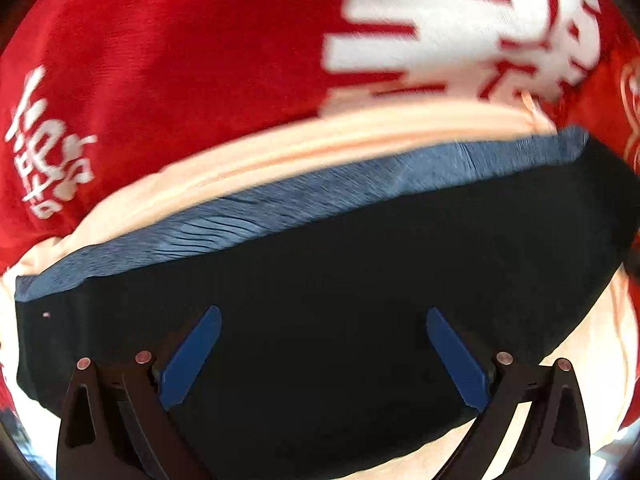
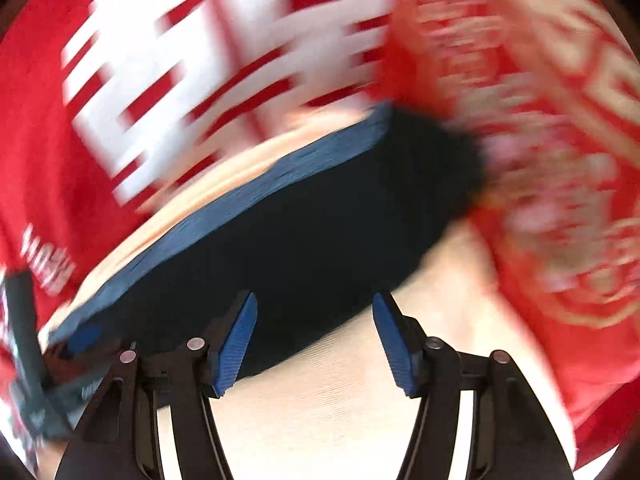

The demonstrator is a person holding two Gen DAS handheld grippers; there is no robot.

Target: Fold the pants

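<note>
Scene: two downward-looking fisheye views over laundry; the right wrist view is heavily blurred.
Pants: dark navy pants (image 1: 340, 280) lie folded into a compact, flat, rounded shape, with a lighter blue ribbed waistband (image 1: 300, 200) running along the far edge. In the right wrist view they sit left of centre (image 2: 300, 240).
Under the pants: a pale peach cloth (image 1: 280, 152), showing beyond the waistband and to the right of the bundle.
Background: a red fabric (image 1: 160, 60) with large white block lettering, and small white script at its left.
Right side: a second red fabric (image 2: 560, 160) with a cream pattern, too blurred to read.
Left gripper (image 1: 324, 356): blue pads spread wide, nothing between them, hanging directly above the dark pants.
Right gripper (image 2: 316, 340): jaws parted and empty, over the near edge of the pants and the peach cloth.
</note>
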